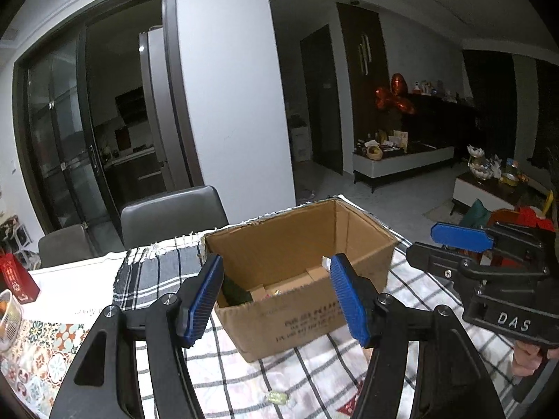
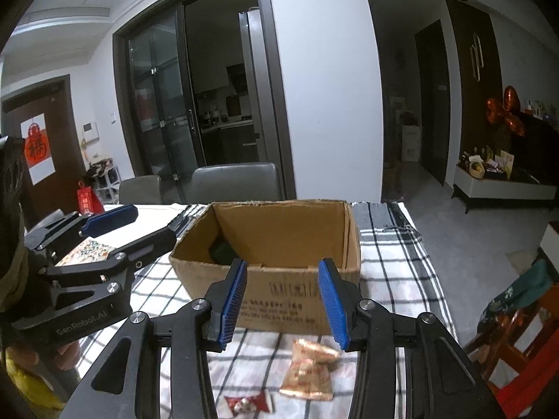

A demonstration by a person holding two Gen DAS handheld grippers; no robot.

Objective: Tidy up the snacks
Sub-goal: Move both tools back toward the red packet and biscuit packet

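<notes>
Jaws apart (both grippers) before box (image 2: 279, 272)

Readable lettering on the two grippers, the box and the door

"DAS" is read in white capitals on the black body of the right gripper (image 1: 464, 244), at the right edge of the left wrist view. "GenRobot.AI" is printed in pale letters on the black body of the left gripper (image 2: 136, 227), at the lower left of the right wrist view. Rows of dark print are seen on the front wall of the cardboard box (image 2: 279, 310), but they are too blurred to be read. A red character in the form of "福" is shown on a white poster (image 2: 36, 148) on the brown door at the left edge.
</notes>
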